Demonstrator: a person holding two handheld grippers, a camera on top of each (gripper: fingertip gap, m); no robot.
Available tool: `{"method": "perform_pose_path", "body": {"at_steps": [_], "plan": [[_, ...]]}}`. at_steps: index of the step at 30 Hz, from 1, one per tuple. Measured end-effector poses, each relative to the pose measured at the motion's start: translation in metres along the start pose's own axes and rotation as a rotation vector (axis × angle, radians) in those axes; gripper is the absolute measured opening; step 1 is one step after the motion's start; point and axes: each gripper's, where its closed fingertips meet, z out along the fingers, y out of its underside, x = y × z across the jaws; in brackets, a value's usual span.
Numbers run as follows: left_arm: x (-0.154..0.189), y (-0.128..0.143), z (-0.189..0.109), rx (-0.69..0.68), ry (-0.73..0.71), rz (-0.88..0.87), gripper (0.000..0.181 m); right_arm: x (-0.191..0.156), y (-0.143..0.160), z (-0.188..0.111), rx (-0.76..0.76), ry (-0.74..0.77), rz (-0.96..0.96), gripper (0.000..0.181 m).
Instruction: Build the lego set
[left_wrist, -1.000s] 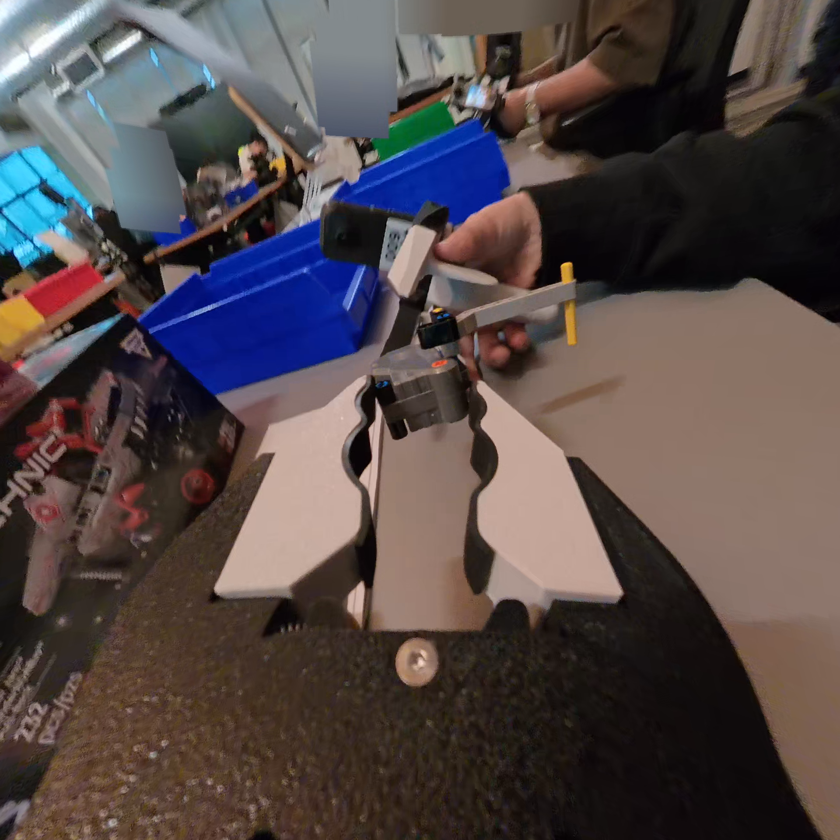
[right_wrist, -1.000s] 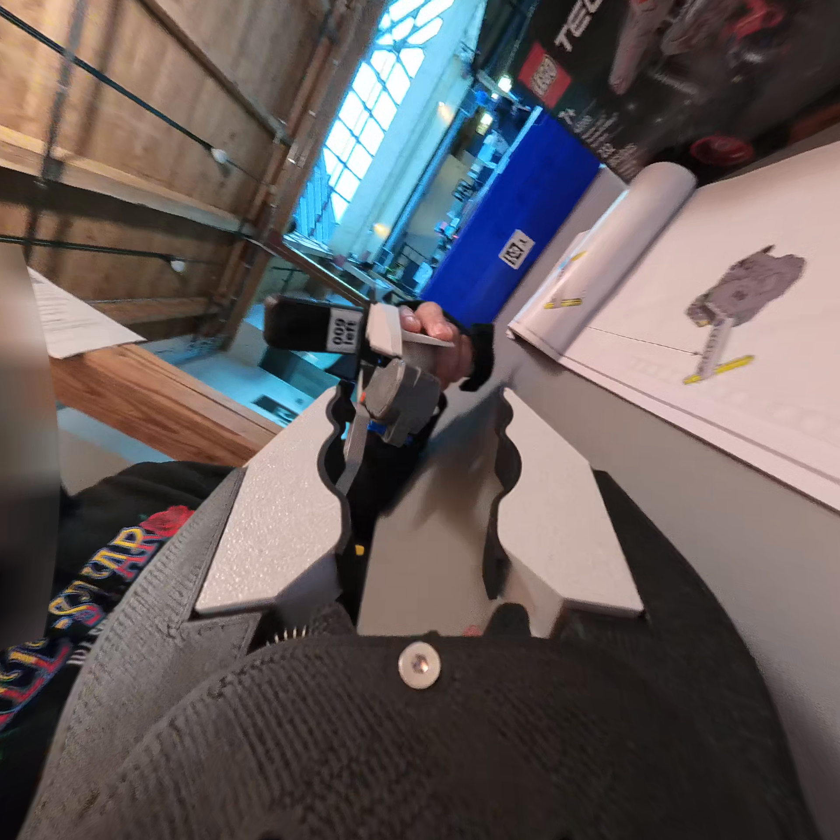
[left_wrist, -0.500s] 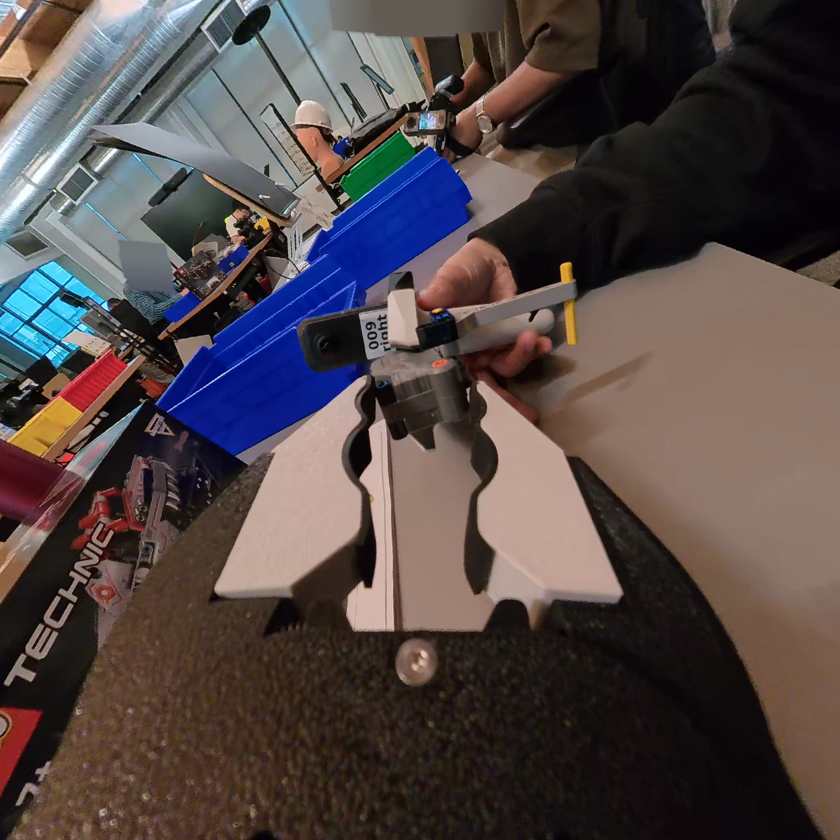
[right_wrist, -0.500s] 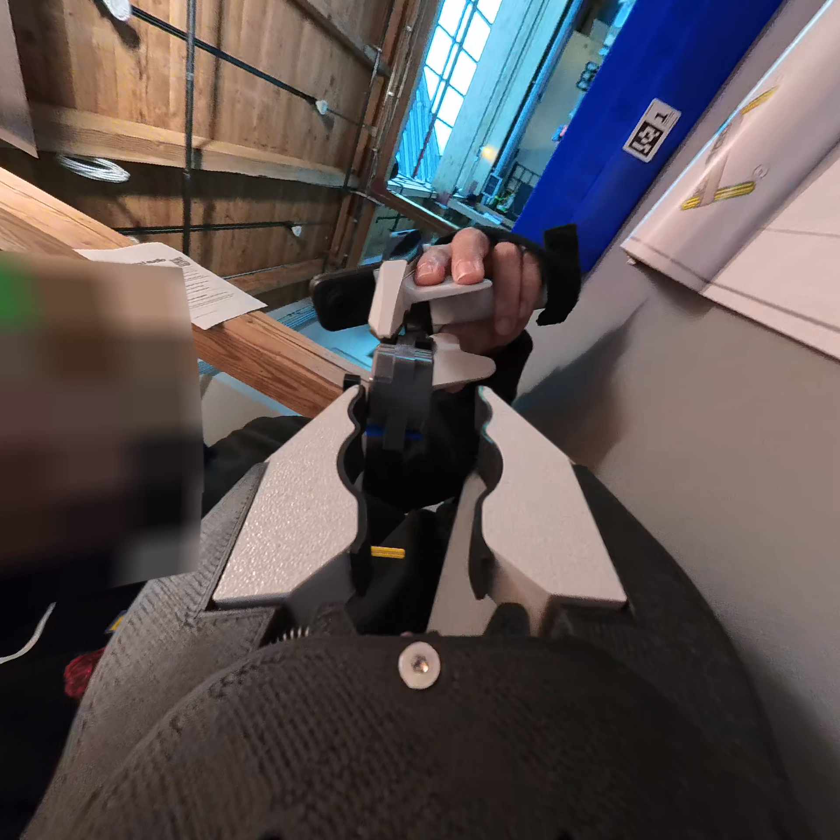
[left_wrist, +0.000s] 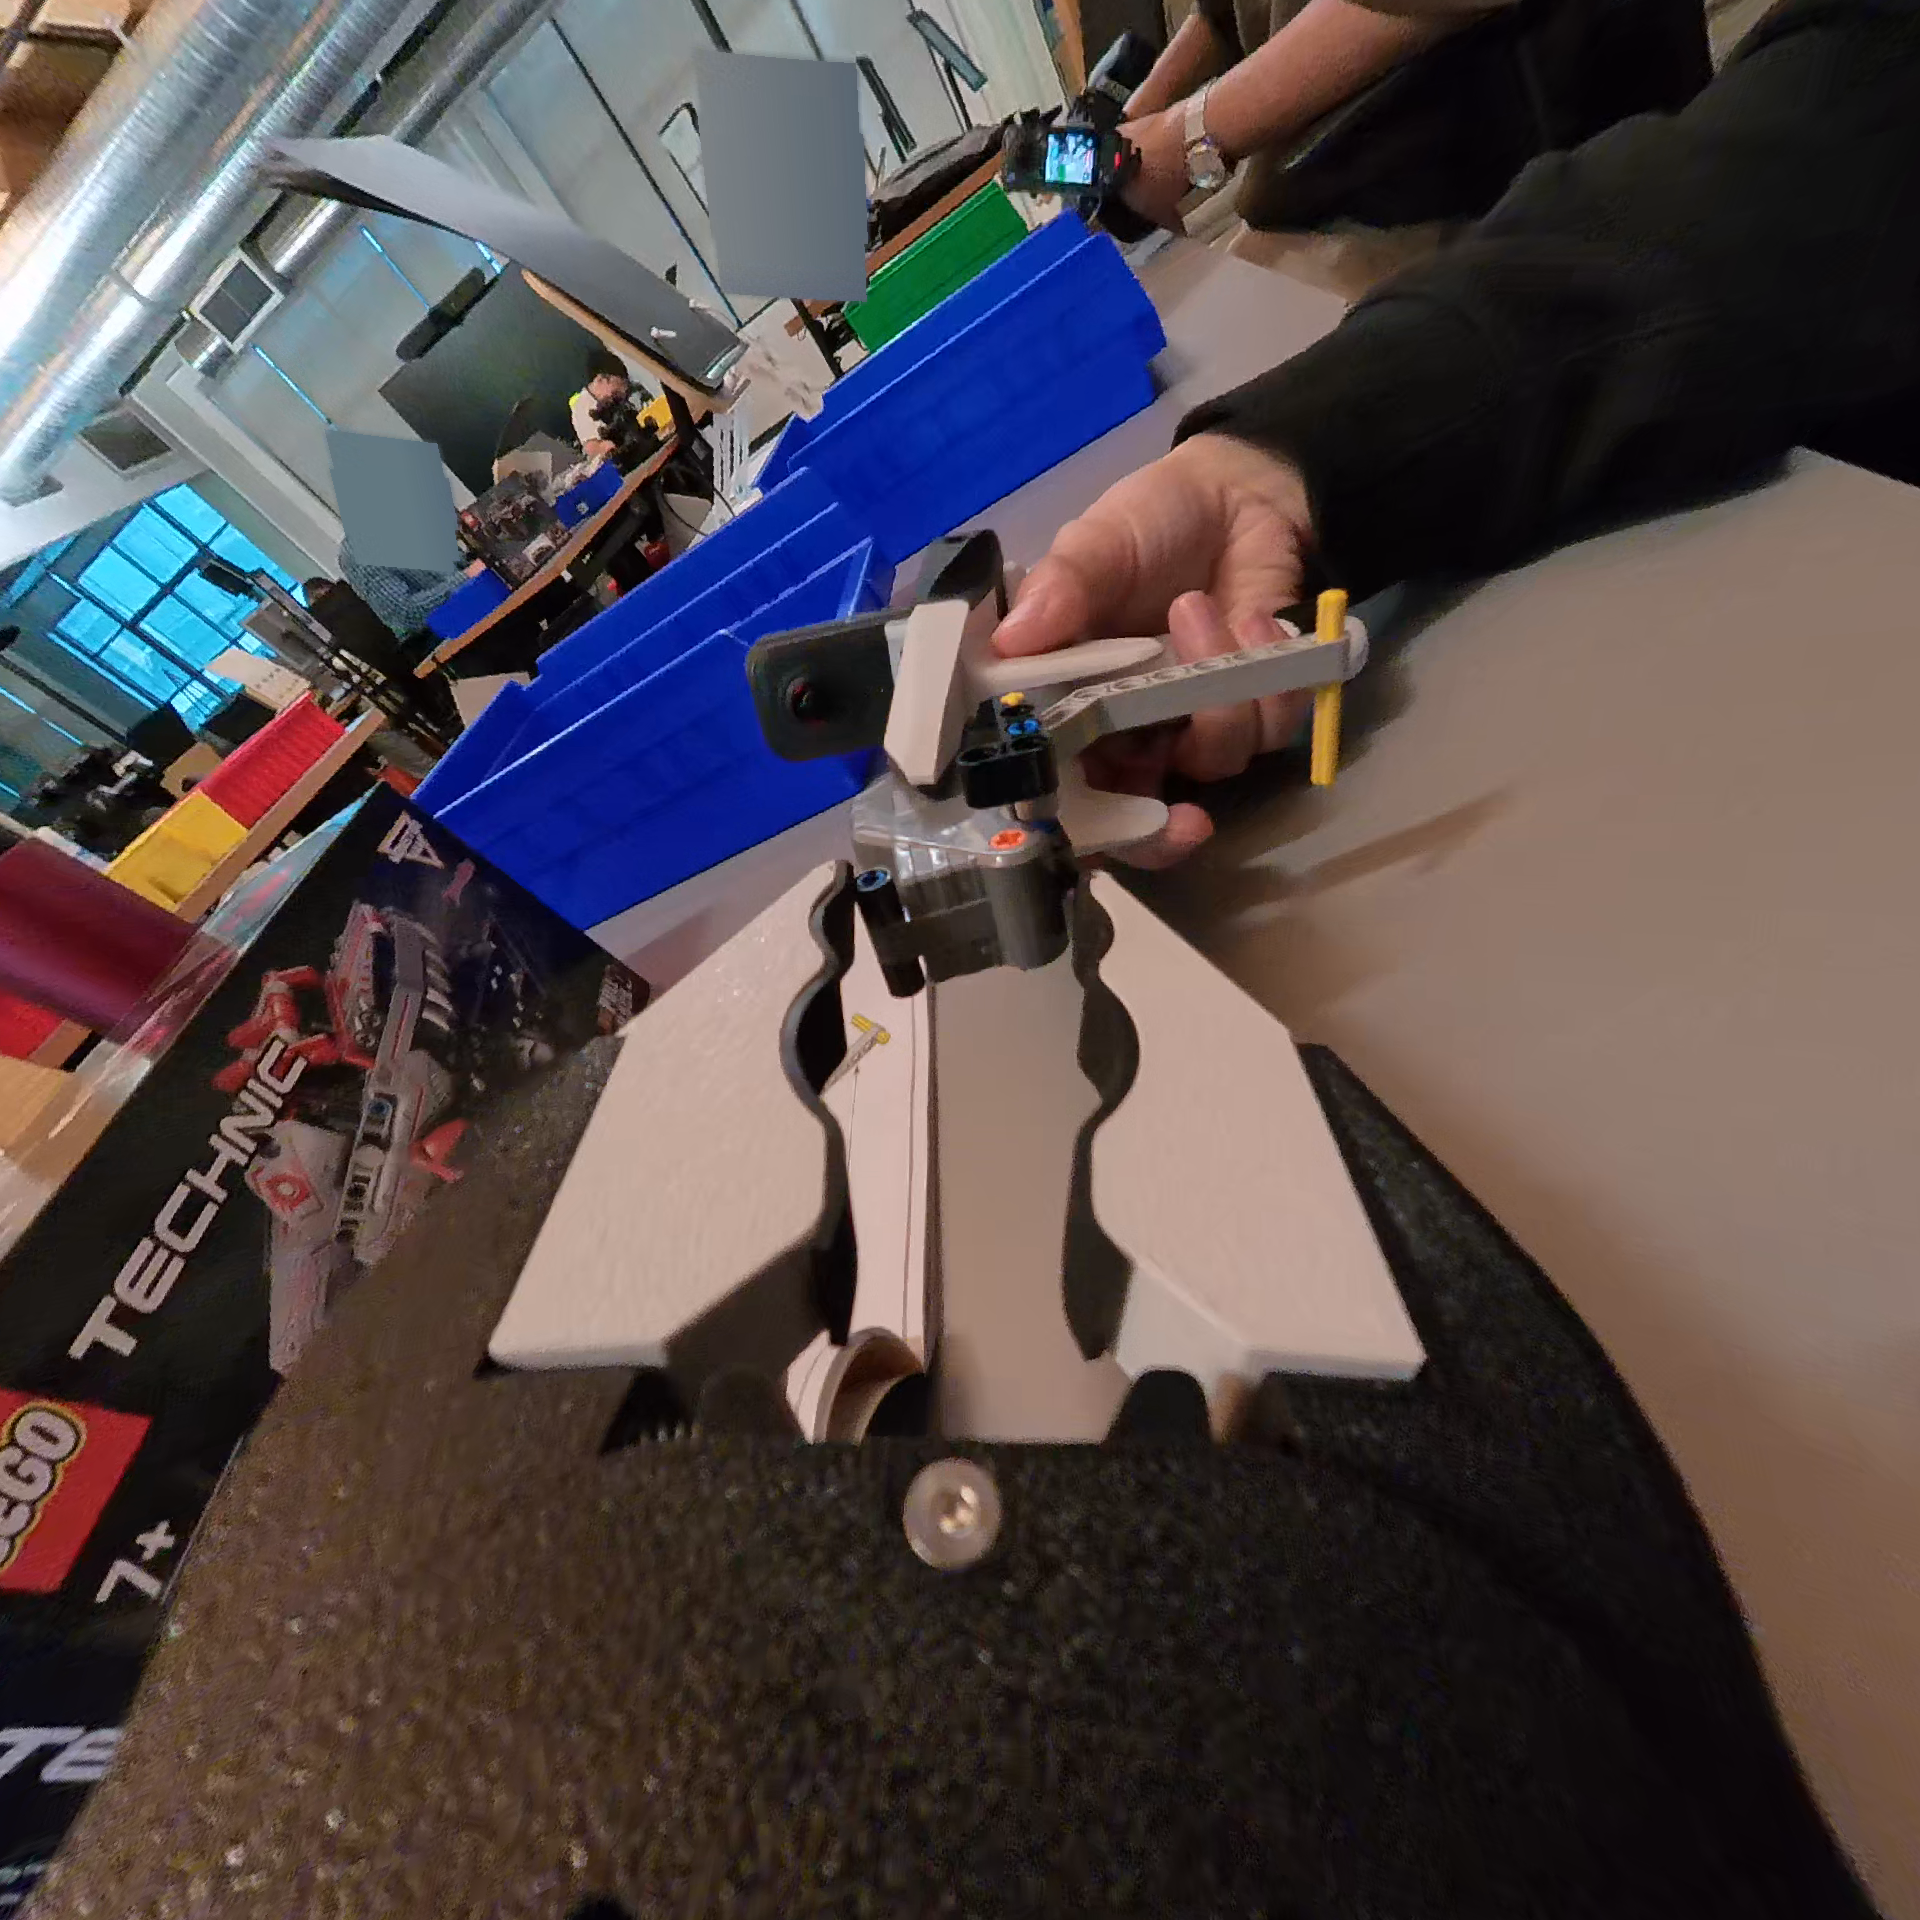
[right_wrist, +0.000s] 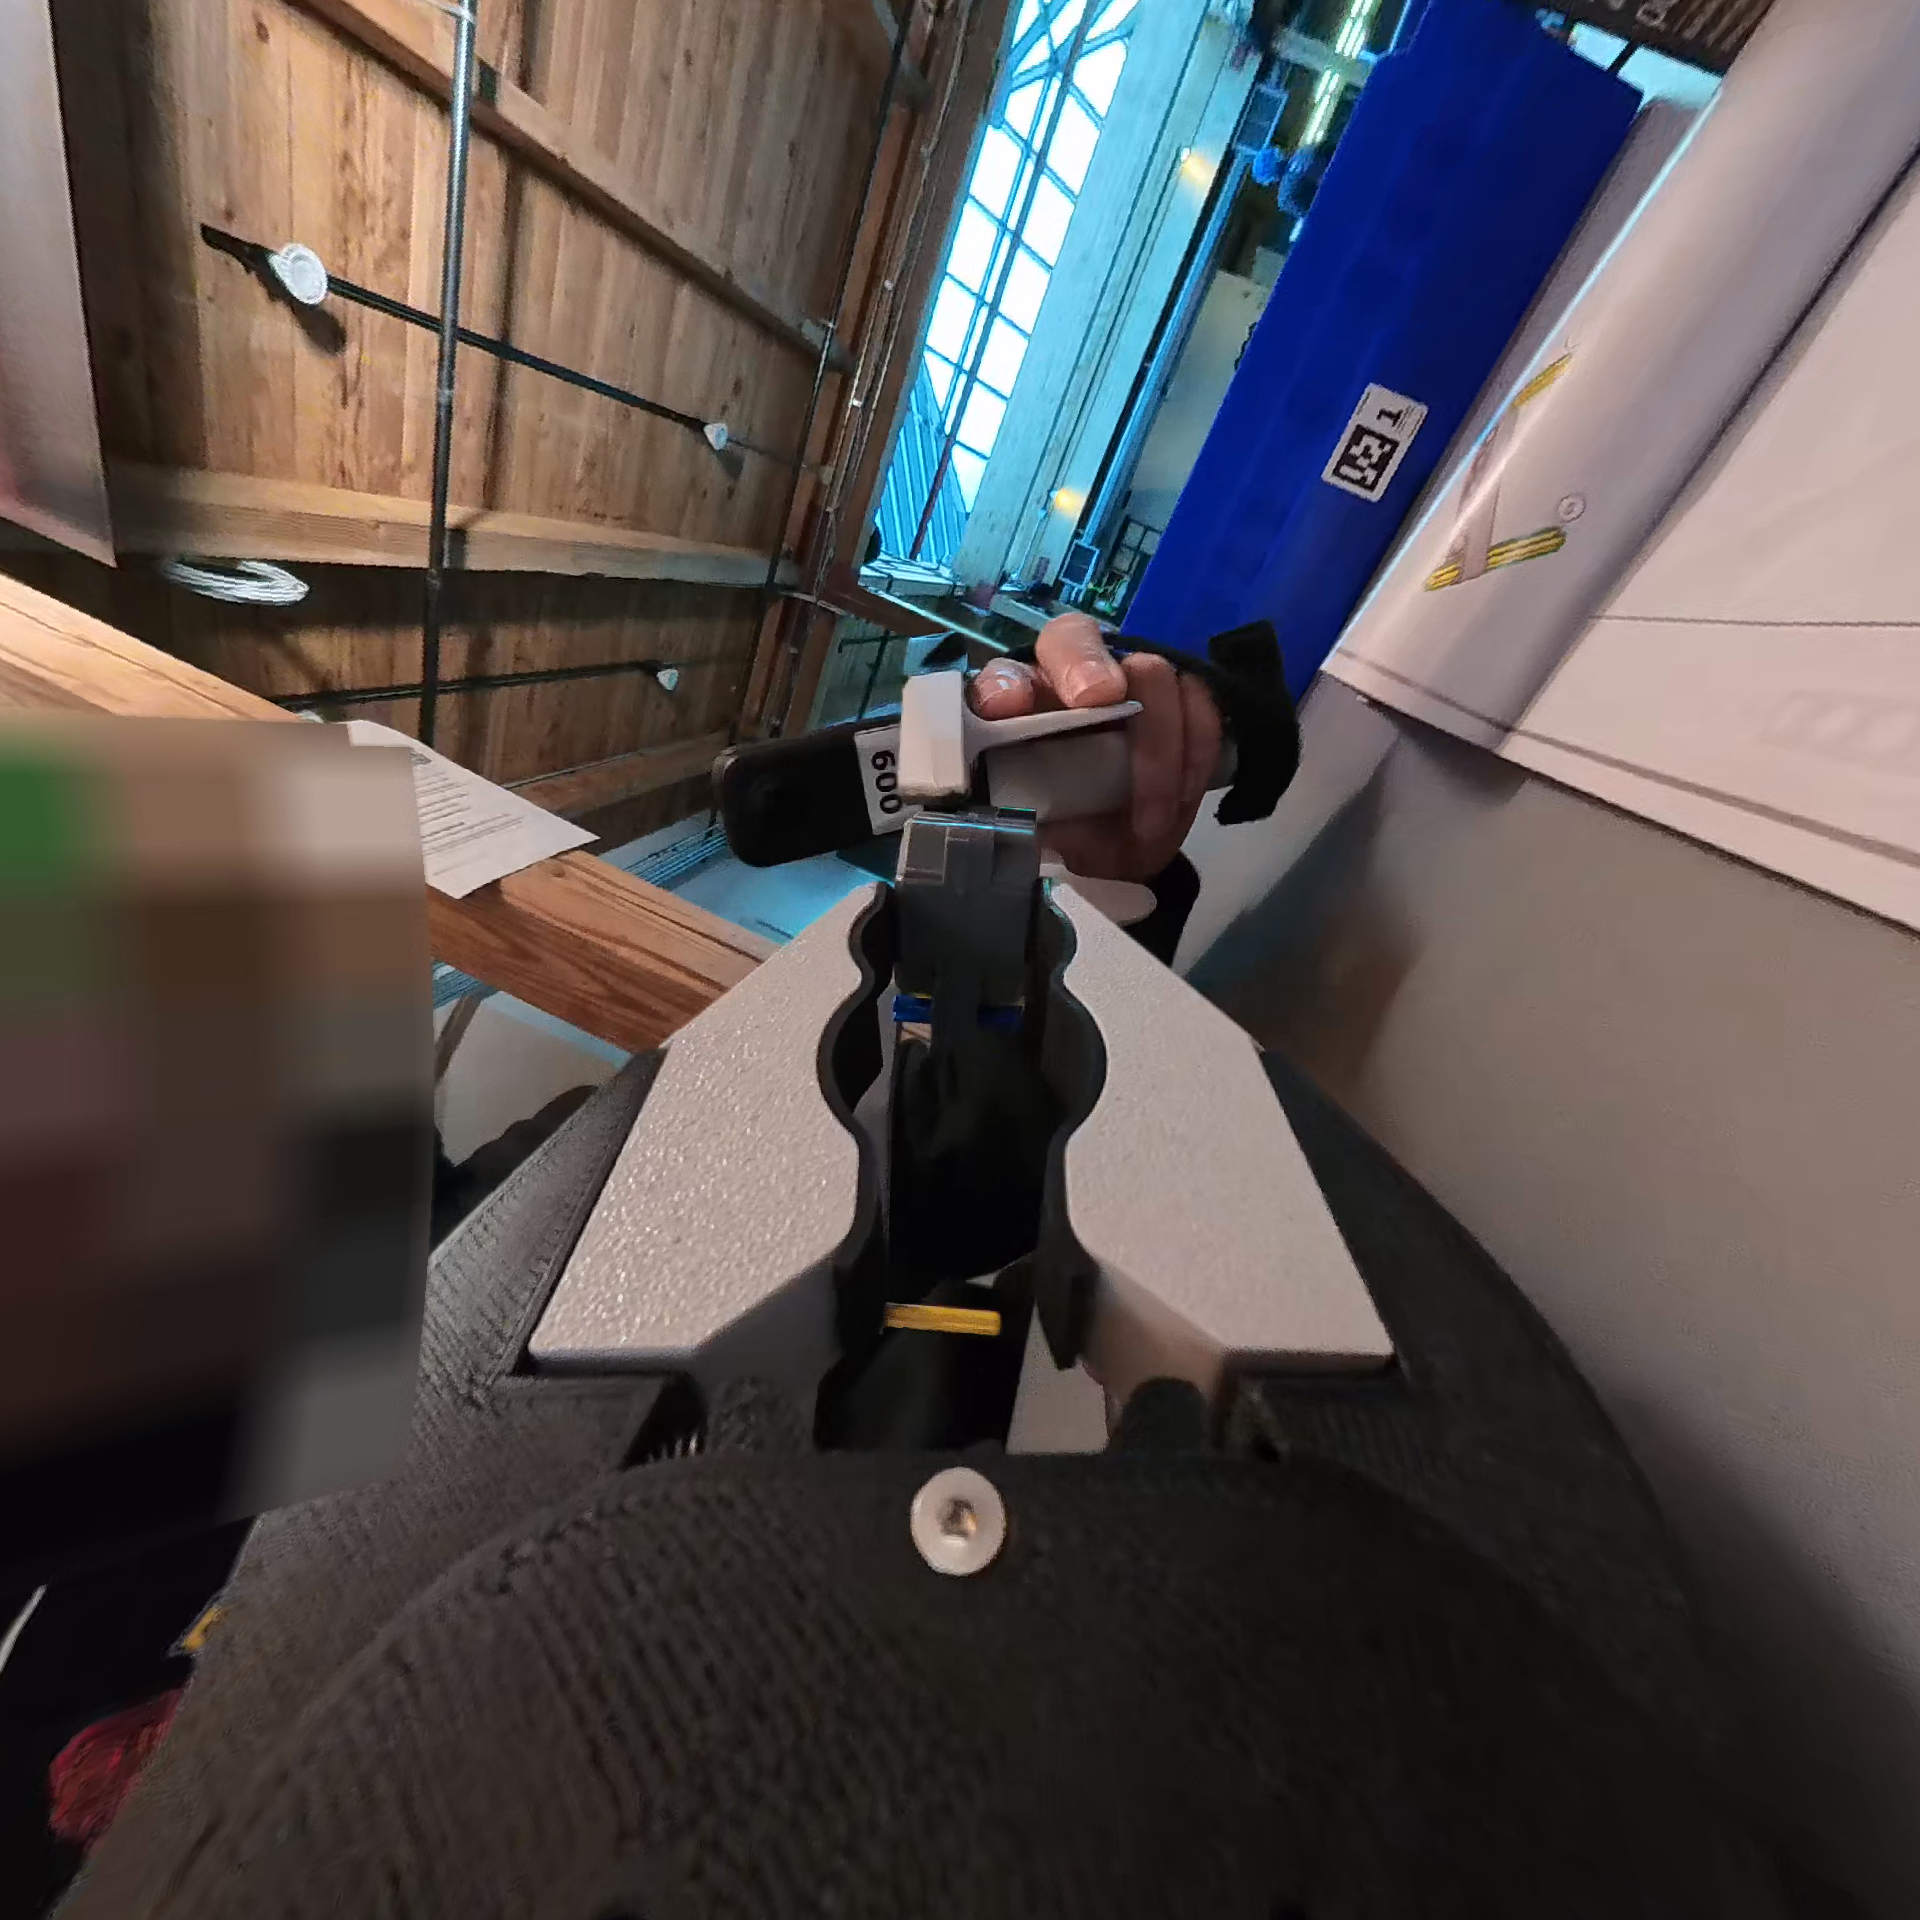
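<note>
My left claw pinches the grey block at frame centre; my right claw pinches the beam assembly — yellow axle at its far end. Risk: twisting either grip could pop the joint apart.

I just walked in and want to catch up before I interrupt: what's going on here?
A person is building a Lego set with two handheld grippers, held nose to nose above a grey table. The left gripper is shut on a dark grey block of the small Lego assembly. The right gripper appears to close on the same assembly, whose light grey beam with a yellow axle runs back between its fingers. The set's box and an open instruction booklet lie alongside.
</note>
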Motion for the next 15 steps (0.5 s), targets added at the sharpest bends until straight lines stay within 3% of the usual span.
{"method": "perform_pose_path", "body": {"at_steps": [9, 15], "plan": [[-0.019, 0.005, -0.005, 0.007, -0.116, -0.116, 0.046, 0.003, -0.015, -0.006, 0.118, 0.091, -0.125, 0.024], [-0.022, -0.002, -0.018, 0.034, -0.142, -0.196, 0.043, -0.018, -0.034, -0.05, 0.289, 0.08, -0.176, 0.024]]}}
